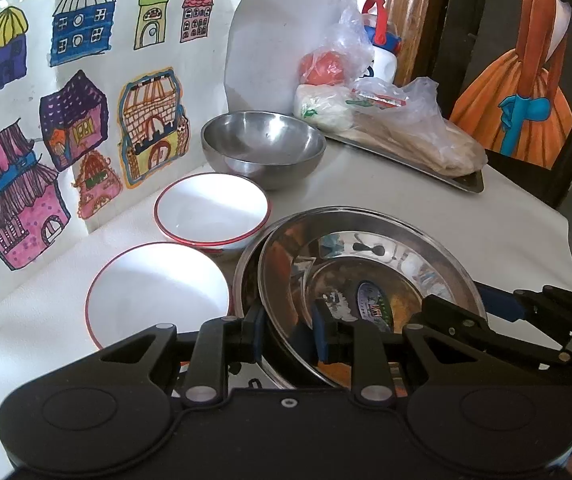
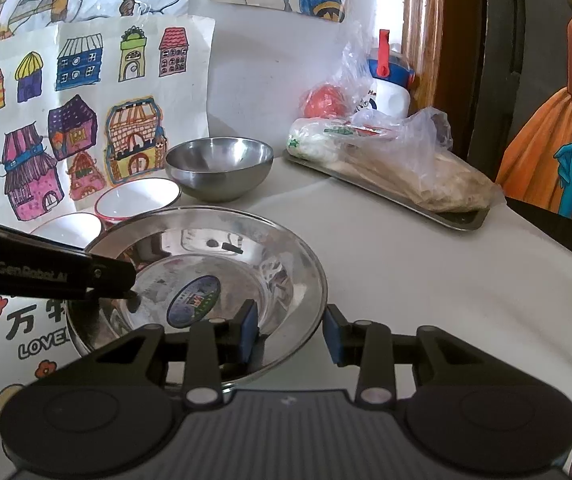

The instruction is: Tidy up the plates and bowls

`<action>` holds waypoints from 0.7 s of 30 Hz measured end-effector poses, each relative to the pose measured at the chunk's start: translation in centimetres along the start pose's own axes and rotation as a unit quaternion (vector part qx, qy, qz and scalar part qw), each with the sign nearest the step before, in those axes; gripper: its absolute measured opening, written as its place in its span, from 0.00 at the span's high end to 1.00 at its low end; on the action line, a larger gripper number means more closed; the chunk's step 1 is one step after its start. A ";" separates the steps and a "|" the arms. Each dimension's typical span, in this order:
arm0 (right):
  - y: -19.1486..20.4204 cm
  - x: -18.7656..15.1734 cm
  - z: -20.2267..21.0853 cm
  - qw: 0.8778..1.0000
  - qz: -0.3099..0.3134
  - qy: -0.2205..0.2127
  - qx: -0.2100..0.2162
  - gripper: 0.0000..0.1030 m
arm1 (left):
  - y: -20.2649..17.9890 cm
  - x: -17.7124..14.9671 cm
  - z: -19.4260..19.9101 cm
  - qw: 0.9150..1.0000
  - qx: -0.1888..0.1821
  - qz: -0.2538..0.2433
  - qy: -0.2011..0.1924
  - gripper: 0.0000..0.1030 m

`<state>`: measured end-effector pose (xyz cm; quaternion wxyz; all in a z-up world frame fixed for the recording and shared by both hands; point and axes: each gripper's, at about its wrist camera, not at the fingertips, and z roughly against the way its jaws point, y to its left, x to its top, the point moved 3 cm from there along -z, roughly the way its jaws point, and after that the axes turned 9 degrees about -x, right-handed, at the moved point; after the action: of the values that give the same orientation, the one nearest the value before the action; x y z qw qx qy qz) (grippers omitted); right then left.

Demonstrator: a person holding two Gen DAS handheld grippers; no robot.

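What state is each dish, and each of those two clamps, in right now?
Top plate: tilted, nested in another plate, empty.
Steel bowl: upright, empty.
Far white bowl: upright, empty.
Near white bowl: upright, empty.
Left gripper: straddling the plate rim.
Right gripper: open, straddling the rim.

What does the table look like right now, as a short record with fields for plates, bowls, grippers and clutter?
plates: two shiny steel plates, one nested on the other
bowls: two white red-rimmed bowls; one empty steel bowl behind them
left hand-held gripper: astride the plate rims, not closed
right hand-held gripper: open astride the plate rim
clutter: steel tray of bagged food
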<state>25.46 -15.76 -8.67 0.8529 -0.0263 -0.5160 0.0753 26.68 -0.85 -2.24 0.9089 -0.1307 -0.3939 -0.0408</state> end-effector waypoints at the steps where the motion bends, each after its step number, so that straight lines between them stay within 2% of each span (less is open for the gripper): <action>1: 0.1 0.0 0.0 1.000 0.003 -0.001 -0.001 0.60 | 0.0 0.0 0.1 1.000 -0.001 0.001 -0.001 0.74; 7: 0.3 0.0 0.2 1.000 0.014 -0.009 -0.003 0.59 | -0.5 -0.3 0.8 1.000 -0.009 -0.013 -0.005 0.66; 10: 0.4 0.0 0.3 1.000 0.020 -0.015 -0.006 0.59 | -0.7 -0.3 1.1 0.999 -0.020 -0.024 -0.005 0.56; 11: 0.4 0.0 0.3 1.000 0.021 -0.017 -0.007 0.58 | -0.8 -0.3 1.3 0.999 -0.014 -0.028 -0.010 0.43; 14: 0.3 0.0 0.5 1.000 0.017 -0.023 -0.004 0.58 | -0.6 -0.2 2.1 0.999 0.004 -0.035 -0.030 0.27; 16: 0.1 0.0 0.7 1.000 0.012 -0.026 -0.001 0.58 | -0.4 -0.1 2.7 0.998 0.014 -0.041 -0.043 0.27; 19: -0.3 -0.1 1.7 0.999 -0.002 -0.043 0.009 0.46 | 0.2 0.1 3.3 0.998 0.010 -0.032 -0.046 0.25; 21: -0.7 0.1 2.7 0.998 -0.014 -0.058 0.015 0.32 | 0.6 0.1 4.0 0.998 0.004 -0.023 -0.056 0.18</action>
<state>23.16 -16.57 -7.24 0.8226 -0.0024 -0.5640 0.0727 24.02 0.76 0.35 0.8846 -0.1201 -0.4475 -0.0529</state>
